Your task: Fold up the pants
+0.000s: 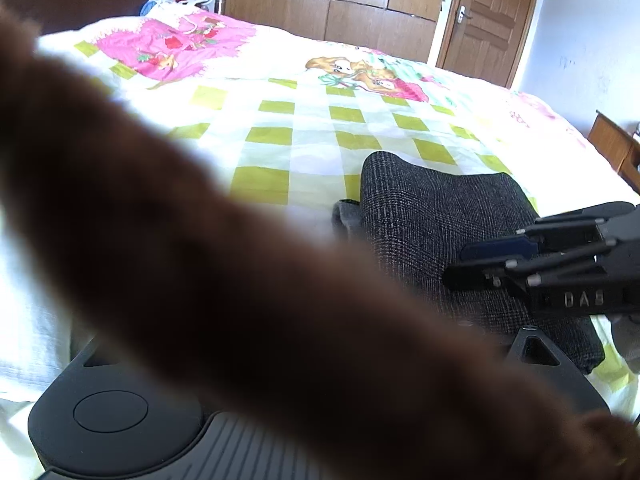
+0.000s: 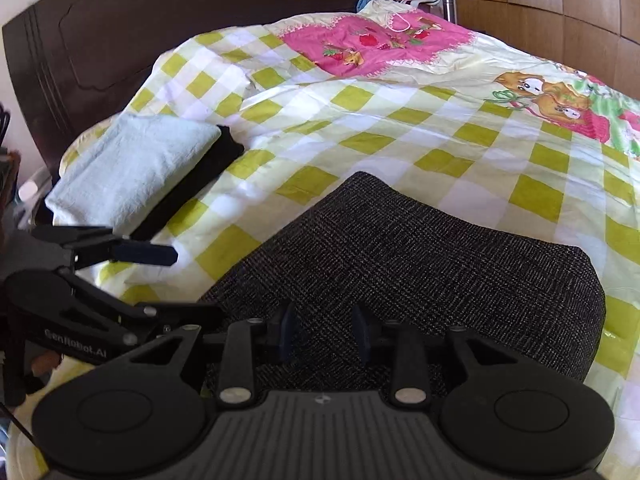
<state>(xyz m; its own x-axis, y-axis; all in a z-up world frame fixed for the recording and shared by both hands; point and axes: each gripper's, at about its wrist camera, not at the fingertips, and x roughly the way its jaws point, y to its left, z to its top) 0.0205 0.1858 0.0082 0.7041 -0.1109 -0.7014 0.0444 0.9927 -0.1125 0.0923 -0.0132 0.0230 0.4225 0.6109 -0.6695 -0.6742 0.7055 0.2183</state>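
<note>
Folded pants lying on the checked quilt, my two grippers beside them.

My right gripper hovers over the near edge of the dark tweed pants, its fingers apart with nothing pinched. My left gripper sits just off the pants' left edge, its fingers spread wide and empty. A pale folded towel rests on a black cloth by the dark headboard; wooden wardrobes and a door stand beyond the bed. A blurred brown sleeve blocks much of my left view.

Bare quilt beyond the folded pants lies open; pale pillow blocks the headboard side.
</note>
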